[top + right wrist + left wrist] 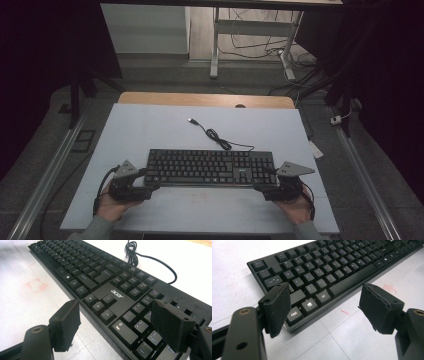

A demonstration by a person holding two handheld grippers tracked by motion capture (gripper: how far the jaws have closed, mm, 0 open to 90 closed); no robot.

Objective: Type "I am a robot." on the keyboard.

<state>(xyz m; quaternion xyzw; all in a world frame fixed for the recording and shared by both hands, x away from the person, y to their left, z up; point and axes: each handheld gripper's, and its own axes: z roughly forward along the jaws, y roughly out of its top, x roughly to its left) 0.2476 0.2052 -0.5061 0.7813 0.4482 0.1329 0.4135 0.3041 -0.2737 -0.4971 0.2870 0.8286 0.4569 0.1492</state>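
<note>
Black Acer keyboard (211,167) laid on white table (150,125); left gripper (324,307) and right gripper (122,325) positioned at its ends, jaws spread wide, nothing gripped.

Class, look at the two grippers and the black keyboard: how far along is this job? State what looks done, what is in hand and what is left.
Done: the left gripper and right gripper sit at opposite ends of the keyboard, its cable trailing loose behind.
In hand: both stand open, jaws straddling the keyboard's front corners, clamping nothing.
Left: probably closing on the ends and moving the keyboard, which lies flat on the white table.
</note>
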